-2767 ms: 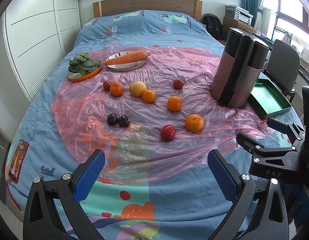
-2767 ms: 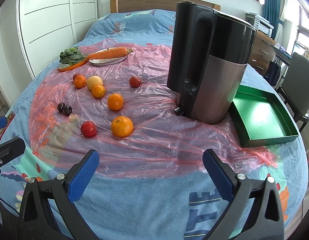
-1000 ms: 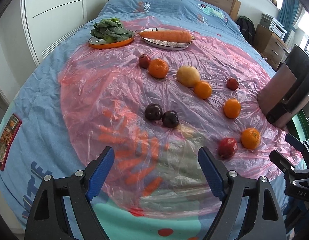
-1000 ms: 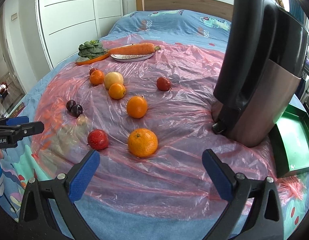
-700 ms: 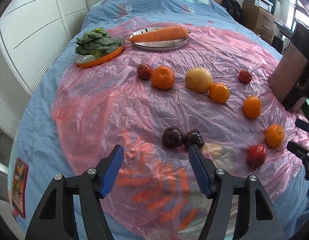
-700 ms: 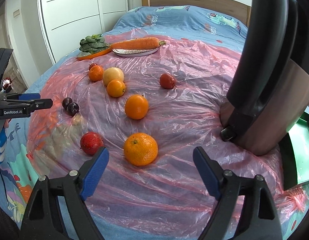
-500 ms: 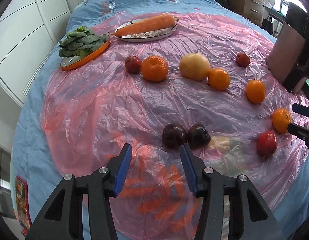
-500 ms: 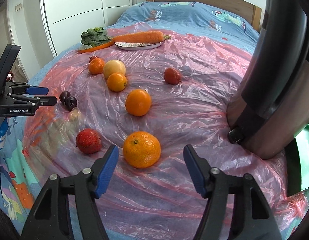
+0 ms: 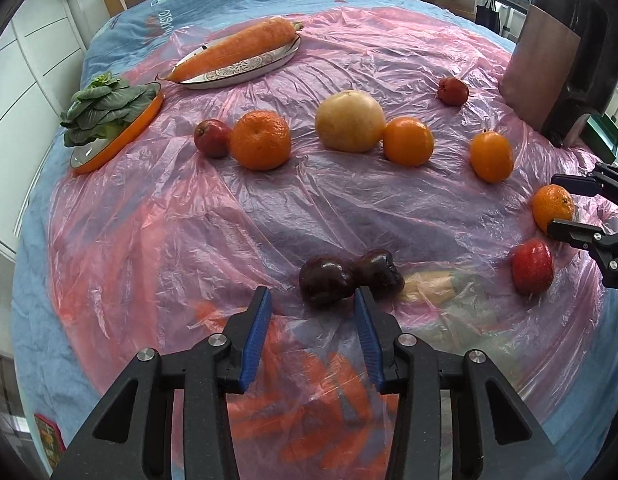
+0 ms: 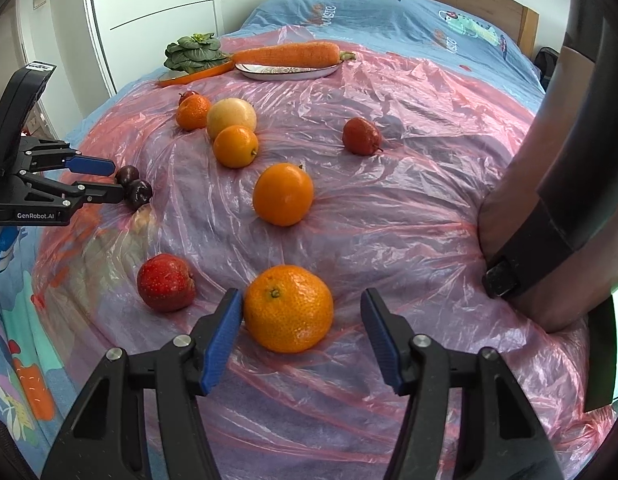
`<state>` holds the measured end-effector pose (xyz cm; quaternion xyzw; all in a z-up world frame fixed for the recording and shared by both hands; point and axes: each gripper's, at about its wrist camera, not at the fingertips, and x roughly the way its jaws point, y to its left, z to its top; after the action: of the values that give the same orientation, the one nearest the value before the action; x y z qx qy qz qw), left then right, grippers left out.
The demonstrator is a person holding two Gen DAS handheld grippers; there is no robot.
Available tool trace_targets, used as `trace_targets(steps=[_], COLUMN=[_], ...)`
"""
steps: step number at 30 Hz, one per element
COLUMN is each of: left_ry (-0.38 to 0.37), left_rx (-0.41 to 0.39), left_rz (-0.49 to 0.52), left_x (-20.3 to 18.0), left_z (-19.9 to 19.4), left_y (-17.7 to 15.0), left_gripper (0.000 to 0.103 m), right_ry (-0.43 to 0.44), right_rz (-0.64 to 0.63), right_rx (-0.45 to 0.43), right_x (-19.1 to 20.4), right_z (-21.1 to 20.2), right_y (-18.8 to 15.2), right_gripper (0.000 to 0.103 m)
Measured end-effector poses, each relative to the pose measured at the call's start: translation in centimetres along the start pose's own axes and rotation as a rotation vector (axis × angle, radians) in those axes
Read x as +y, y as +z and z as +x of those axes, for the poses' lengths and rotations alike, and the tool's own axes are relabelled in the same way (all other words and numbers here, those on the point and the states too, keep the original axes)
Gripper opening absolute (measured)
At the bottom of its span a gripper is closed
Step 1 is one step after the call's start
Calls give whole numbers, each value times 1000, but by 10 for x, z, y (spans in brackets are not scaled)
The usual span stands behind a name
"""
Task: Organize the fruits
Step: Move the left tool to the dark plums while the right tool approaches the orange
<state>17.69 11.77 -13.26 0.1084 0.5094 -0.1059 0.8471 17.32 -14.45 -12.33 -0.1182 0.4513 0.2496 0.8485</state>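
Fruit lies scattered on a pink plastic sheet over the bed. My left gripper is open, its fingers just short of the left of two dark plums. My right gripper is open with a big orange between its fingertips, the left finger close to it; this orange also shows in the left wrist view. A red apple lies left of it. Farther off lie more oranges, a pale yellow fruit and a small red fruit.
A tall dark juicer stands at the right, with a green tray behind it. At the far end are a plate with a carrot and an orange dish of greens. White wardrobes line the left side.
Both grippers have moved forward and lower and narrowed their opening. The left now reaches the plums, the right now straddles the big orange.
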Motion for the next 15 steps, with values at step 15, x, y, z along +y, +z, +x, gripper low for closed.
trace_targets(steps=[15], left_ry=[-20], left_rx=[21], left_rz=[177], left_x=[-2], left_z=[1], left_y=[11], left_gripper=[34], right_ry=[15], right_rz=[0], right_rx=[9], right_x=[-2], right_z=[8], right_y=[0], right_gripper=[103])
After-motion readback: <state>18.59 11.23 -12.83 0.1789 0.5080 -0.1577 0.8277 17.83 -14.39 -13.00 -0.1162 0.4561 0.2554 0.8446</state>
